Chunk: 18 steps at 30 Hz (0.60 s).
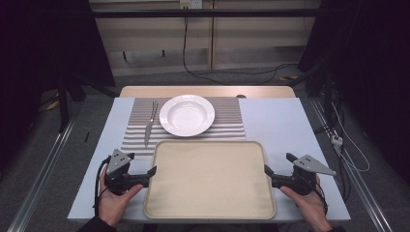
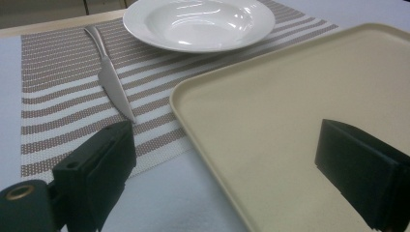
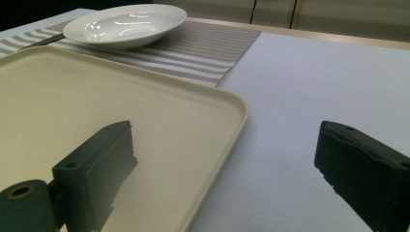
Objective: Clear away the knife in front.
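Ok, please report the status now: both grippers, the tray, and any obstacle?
Left gripper and right gripper open, at tray edges. Tray empty, flat on table. Plate and knife beyond, clear.

I see my left gripper (image 1: 151, 172) and right gripper (image 1: 269, 172) are both black, each topped by a grey three-cornered plate, with blocky jaws, a black cable trailing behind, and dark sleeves at my wrists.

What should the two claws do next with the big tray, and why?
Probably close both on the tray's side rims. The left claw and right claw are open, each with one jaw over the tray and one outside its edge, so they seem lined up for a two-handed grip.
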### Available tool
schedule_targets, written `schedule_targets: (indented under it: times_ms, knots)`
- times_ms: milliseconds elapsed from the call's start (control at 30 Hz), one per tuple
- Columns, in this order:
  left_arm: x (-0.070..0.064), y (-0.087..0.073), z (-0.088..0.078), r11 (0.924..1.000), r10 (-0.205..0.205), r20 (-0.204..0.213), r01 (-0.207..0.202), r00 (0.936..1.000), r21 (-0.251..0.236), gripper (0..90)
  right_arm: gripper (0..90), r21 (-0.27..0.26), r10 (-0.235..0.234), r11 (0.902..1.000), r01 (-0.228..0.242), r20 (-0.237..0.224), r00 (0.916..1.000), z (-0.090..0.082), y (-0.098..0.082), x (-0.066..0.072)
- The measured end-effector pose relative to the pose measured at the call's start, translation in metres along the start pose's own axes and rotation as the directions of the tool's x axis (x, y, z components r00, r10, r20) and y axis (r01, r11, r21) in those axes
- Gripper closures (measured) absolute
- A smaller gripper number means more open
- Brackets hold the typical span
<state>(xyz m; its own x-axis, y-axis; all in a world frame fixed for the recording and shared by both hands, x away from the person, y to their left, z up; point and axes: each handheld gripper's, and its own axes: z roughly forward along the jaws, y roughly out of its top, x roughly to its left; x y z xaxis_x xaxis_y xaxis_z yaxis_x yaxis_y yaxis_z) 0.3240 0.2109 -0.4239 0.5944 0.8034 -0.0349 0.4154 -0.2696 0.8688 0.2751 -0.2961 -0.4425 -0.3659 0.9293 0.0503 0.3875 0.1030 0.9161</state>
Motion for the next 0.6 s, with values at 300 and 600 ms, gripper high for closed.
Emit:
schedule_targets:
  times_ms: [300,600]
  knots:
    - [0.004,0.004,0.001,0.9986,-0.033,0.005,0.032,0.9995,0.042,8.0,6.6,0.005,0.007,1.0000,-0.007,-0.002,1.0000,0.000,-0.001,-0.001]
    - [0.010,0.011,0.000,0.9990,-0.039,-0.017,0.039,0.9991,0.023,8.0,6.5,0.014,0.002,0.9999,-0.002,-0.014,0.9999,0.003,0.000,-0.001]
